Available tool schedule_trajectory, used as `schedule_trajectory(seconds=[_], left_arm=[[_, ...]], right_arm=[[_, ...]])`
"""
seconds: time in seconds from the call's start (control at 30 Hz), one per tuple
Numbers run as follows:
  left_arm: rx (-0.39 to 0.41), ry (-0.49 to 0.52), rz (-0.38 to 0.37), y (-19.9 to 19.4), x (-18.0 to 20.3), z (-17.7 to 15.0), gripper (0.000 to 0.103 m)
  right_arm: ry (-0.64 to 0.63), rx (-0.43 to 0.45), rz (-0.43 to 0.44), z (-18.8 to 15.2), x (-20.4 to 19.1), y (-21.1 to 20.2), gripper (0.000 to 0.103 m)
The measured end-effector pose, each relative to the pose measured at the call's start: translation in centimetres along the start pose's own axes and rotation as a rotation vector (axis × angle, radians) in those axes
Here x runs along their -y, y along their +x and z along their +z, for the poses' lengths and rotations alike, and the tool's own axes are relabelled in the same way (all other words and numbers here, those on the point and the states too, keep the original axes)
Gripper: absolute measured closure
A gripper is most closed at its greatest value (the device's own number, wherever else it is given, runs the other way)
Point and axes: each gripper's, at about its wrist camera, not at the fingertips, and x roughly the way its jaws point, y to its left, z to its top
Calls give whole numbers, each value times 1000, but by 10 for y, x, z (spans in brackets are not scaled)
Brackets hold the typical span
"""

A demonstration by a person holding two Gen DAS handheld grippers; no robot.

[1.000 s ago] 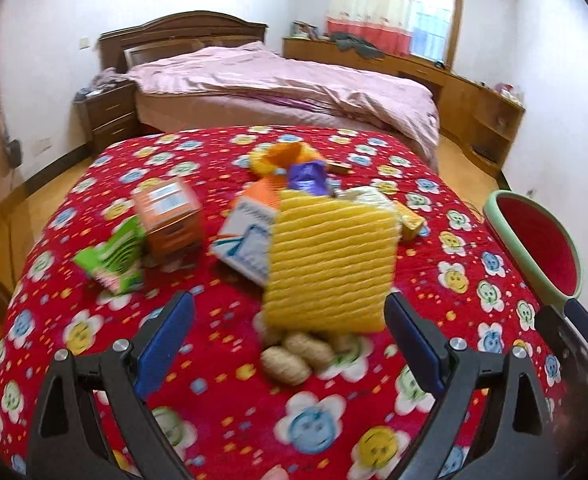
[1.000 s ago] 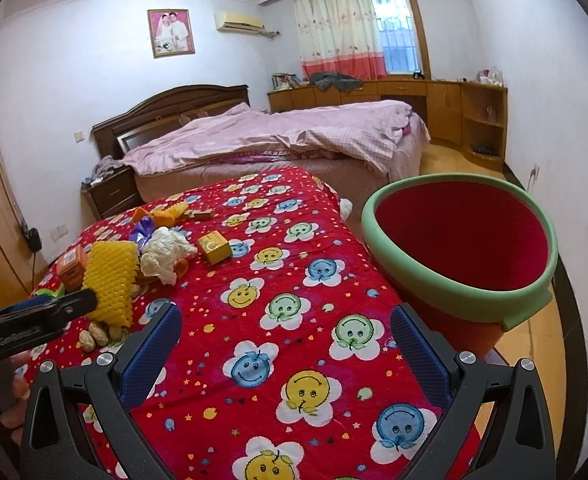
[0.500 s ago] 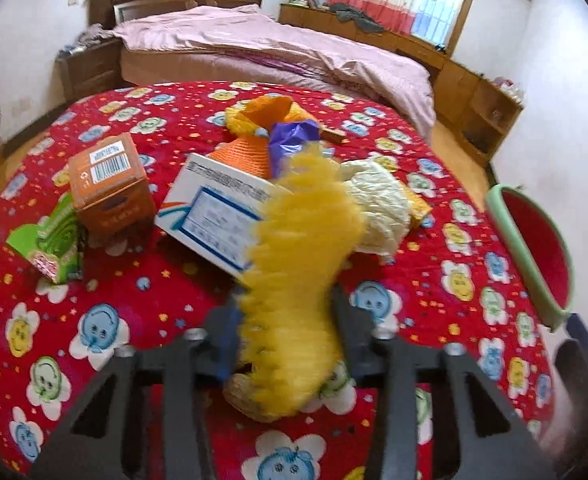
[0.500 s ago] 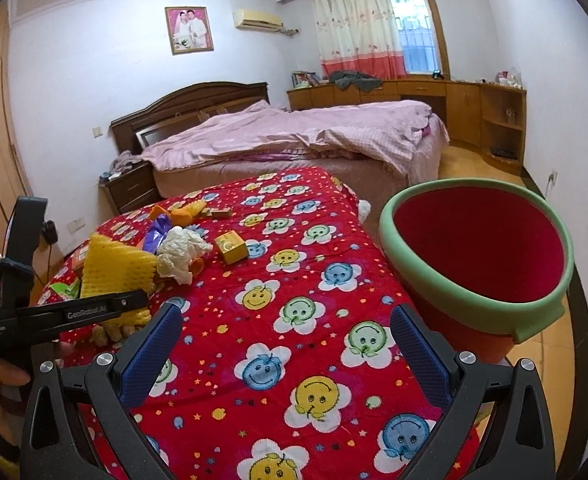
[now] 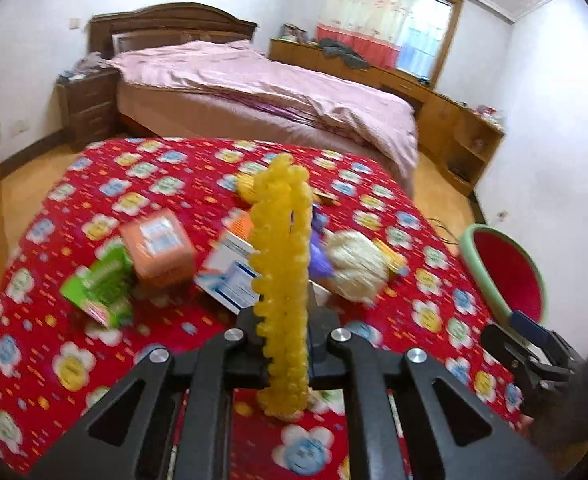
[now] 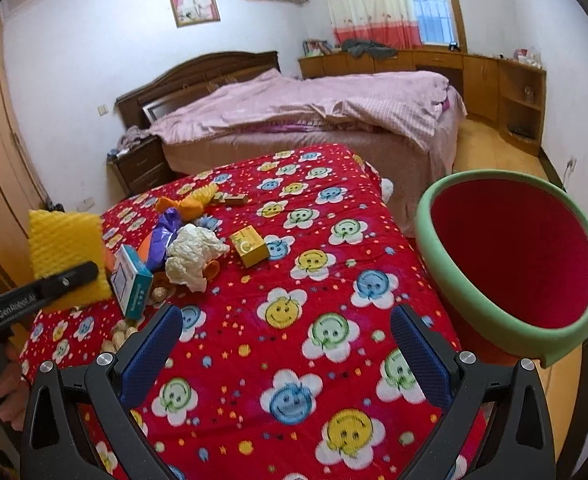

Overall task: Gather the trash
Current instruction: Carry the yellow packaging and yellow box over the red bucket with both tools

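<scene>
My left gripper [image 5: 281, 316] is shut on a yellow foam wrap [image 5: 281, 264] and holds it edge-on above the red flowered tablecloth [image 5: 165, 184]; the wrap also shows in the right wrist view [image 6: 65, 244]. Trash lies on the cloth: an orange box [image 5: 157, 248], a green packet [image 5: 101, 288], a white-blue box [image 5: 229, 276], a crumpled white paper [image 6: 193, 252], a purple wrapper [image 6: 163, 236], a small yellow box [image 6: 249, 246] and peanuts [image 6: 119, 334]. A red bin with a green rim [image 6: 510, 264] stands at the table's right. My right gripper [image 6: 285, 344] is open and empty over the cloth.
A bed with pink covers [image 6: 314, 108] stands behind the table, a dark nightstand [image 6: 137, 168] at its left. Wooden cabinets [image 6: 494, 80] line the far right wall. Orange wrappers [image 6: 189, 204] lie at the far side of the pile.
My left gripper closed on the yellow foam wrap and lifted it off the peanuts. The right gripper stayed open, shifting slightly.
</scene>
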Motion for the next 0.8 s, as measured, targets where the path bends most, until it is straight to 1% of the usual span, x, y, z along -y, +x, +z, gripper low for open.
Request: schedule_trajectory(seconds=[0.1, 0.2, 0.3, 0.43, 0.47, 0.5, 0.57, 0.6, 0.7, 0.73, 0.8], left_arm=[[-8, -40, 26, 11, -17, 10, 92], [-3, -66, 43, 20, -32, 17, 92], [23, -66, 72, 27, -41, 22, 92], [46, -62, 71, 35, -48, 24, 92], [51, -58, 68, 36, -49, 24, 92], [56, -52, 65, 38, -49, 24, 92], [61, -43, 61, 39, -49, 25, 92], [61, -42, 57, 40, -49, 26, 92], [61, -47, 31, 41, -50, 31, 92], [63, -46, 23, 42, -50, 33, 92], [59, -51, 6, 44, -50, 35, 92]], right_arm=[[-24, -28, -29, 9, -6, 14, 0], [-44, -59, -33, 17, -12, 31, 0], [-61, -74, -43, 24, -17, 49, 0], [-79, -97, -52, 31, -22, 72, 0], [-83, -107, -46, 33, -23, 79, 4], [-90, -117, -42, 34, -24, 84, 11], [-113, -137, -39, 36, -28, 95, 19], [-123, -147, -41, 36, -30, 101, 25], [-128, -162, -27, 36, -34, 110, 37], [-125, -169, -20, 36, -34, 113, 40], [-113, -187, 2, 38, -33, 119, 50]])
